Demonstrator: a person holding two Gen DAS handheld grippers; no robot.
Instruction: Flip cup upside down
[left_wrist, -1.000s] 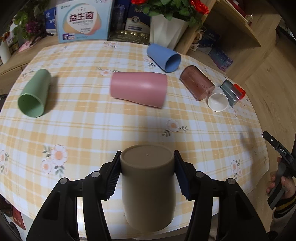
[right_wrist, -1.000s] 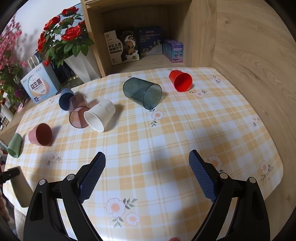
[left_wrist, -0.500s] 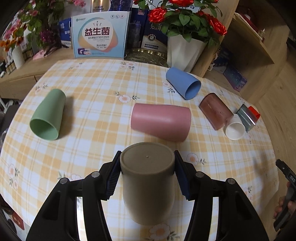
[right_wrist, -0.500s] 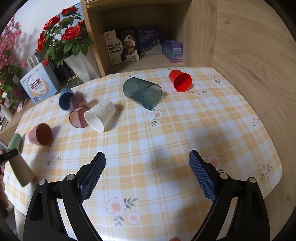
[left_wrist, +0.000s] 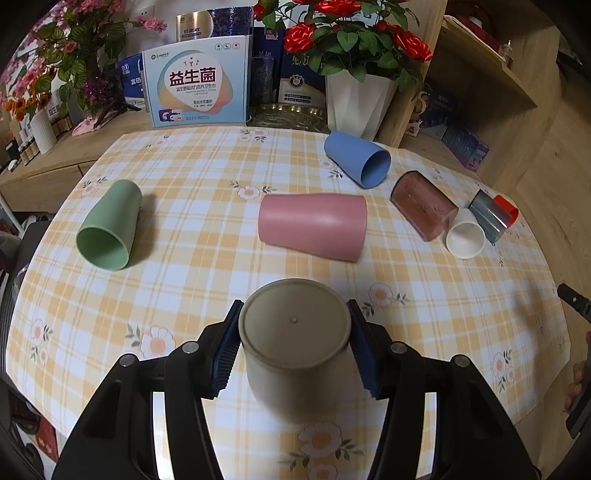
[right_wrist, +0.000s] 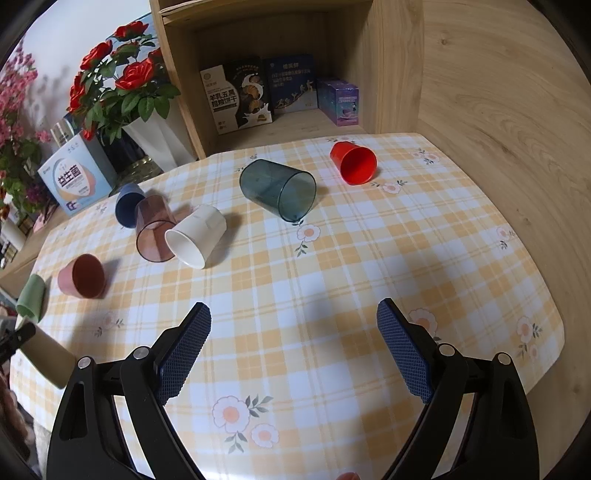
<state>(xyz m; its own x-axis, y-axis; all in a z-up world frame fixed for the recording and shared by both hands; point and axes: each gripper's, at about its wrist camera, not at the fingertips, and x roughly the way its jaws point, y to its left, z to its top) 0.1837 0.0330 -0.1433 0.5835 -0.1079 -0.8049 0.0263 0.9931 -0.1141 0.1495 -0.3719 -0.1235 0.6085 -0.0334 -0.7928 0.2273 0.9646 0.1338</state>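
Note:
My left gripper (left_wrist: 293, 350) is shut on a beige cup (left_wrist: 295, 347), bottom up and facing me, held over the near part of the checked table (left_wrist: 207, 266). The same cup shows tilted at the left edge of the right wrist view (right_wrist: 48, 356). My right gripper (right_wrist: 293, 354) is open and empty above the table's near right part. Other cups lie on their sides: pink (left_wrist: 314, 225), green (left_wrist: 109, 225), blue (left_wrist: 356, 158), brown clear (left_wrist: 423, 206), white (left_wrist: 465, 238), dark clear (right_wrist: 279, 188) and red (right_wrist: 354, 162).
A white vase of red roses (left_wrist: 356, 99) and a blue-white box (left_wrist: 195, 81) stand behind the table. A wooden shelf (right_wrist: 280, 99) with boxes is at the back right. A wooden wall (right_wrist: 498, 92) runs along the right.
My left gripper has carried the beige cup forward over the table and tipped it, so its bottom faces me more. The right gripper has stayed still and open.

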